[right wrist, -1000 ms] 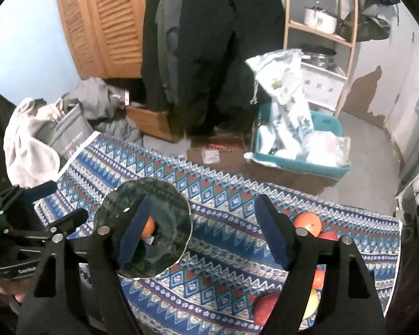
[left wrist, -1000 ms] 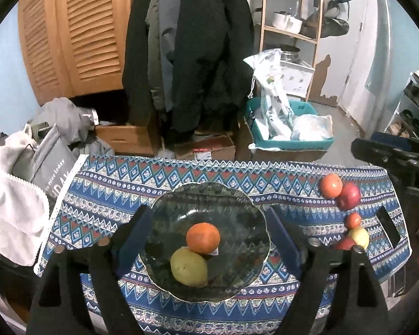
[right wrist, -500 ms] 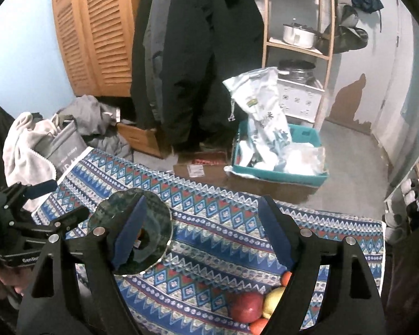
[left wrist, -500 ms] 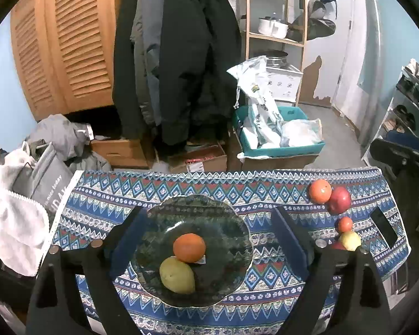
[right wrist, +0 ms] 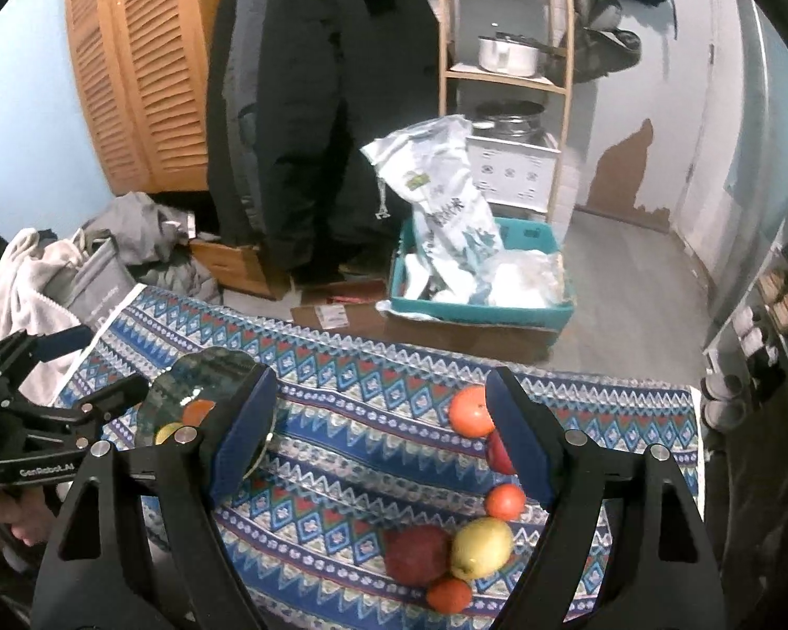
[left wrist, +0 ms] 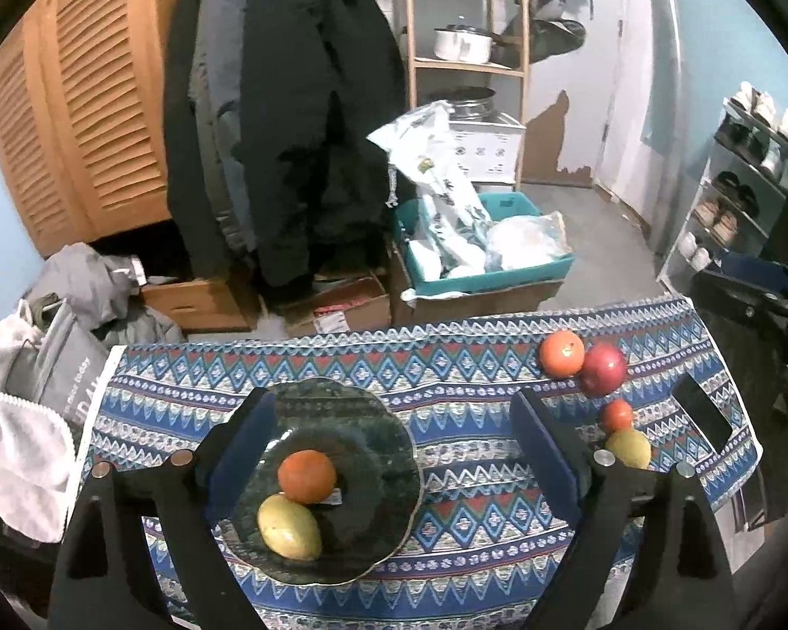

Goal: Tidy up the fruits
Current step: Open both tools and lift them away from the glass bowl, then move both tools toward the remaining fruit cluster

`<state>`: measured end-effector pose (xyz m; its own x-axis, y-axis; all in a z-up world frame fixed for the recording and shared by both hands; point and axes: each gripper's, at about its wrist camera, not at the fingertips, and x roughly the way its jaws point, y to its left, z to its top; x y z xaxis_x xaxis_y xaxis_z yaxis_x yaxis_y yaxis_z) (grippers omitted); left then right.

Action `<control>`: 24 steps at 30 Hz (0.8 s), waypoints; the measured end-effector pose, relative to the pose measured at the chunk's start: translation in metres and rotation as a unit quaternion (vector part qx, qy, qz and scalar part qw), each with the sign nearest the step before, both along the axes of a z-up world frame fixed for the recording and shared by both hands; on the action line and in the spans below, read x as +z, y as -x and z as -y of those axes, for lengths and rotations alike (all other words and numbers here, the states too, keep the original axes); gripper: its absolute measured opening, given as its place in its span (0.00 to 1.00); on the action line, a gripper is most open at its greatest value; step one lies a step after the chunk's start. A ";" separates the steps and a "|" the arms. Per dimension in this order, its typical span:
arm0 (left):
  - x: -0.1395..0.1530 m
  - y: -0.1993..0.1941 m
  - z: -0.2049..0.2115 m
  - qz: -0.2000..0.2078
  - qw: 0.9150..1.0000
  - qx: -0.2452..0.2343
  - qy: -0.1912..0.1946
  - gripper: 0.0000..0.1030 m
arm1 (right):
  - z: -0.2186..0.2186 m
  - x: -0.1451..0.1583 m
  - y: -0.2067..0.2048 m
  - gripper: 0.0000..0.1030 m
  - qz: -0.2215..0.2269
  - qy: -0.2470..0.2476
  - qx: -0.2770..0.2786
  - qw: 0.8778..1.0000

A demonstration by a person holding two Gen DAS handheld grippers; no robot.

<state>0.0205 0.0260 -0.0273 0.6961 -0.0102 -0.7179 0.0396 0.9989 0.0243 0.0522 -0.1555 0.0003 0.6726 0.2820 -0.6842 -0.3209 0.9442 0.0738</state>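
A dark glass plate (left wrist: 389, 441) on the patterned tablecloth holds an orange (left wrist: 307, 475) and a yellow mango (left wrist: 289, 526). My left gripper (left wrist: 394, 441) is open and empty above the plate. Loose fruit lies at the table's right: an orange (left wrist: 561, 353), a red apple (left wrist: 603, 368), a small tangerine (left wrist: 617, 415) and a yellow fruit (left wrist: 628, 448). My right gripper (right wrist: 381, 436) is open and empty above that group; there I see the orange (right wrist: 470, 411), a tangerine (right wrist: 505, 501), a yellow fruit (right wrist: 481, 551), a red apple (right wrist: 417, 555) and another tangerine (right wrist: 449, 596).
A black phone (left wrist: 701, 415) lies near the table's right edge. The left gripper also shows at the left of the right wrist view (right wrist: 52, 420). Beyond the table are hanging coats (left wrist: 283, 121), a teal bin (left wrist: 488, 262), boxes and a shelf.
Both grippers have pulled back and up from the table. The right gripper has swung right, so the loose fruit now lies between and below its fingers.
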 end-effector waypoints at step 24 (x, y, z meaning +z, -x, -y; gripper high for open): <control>-0.053 -0.032 0.064 -0.070 0.996 -0.061 0.004 0.89 | 0.079 -0.066 -0.009 0.79 -0.083 0.021 -0.066 0.994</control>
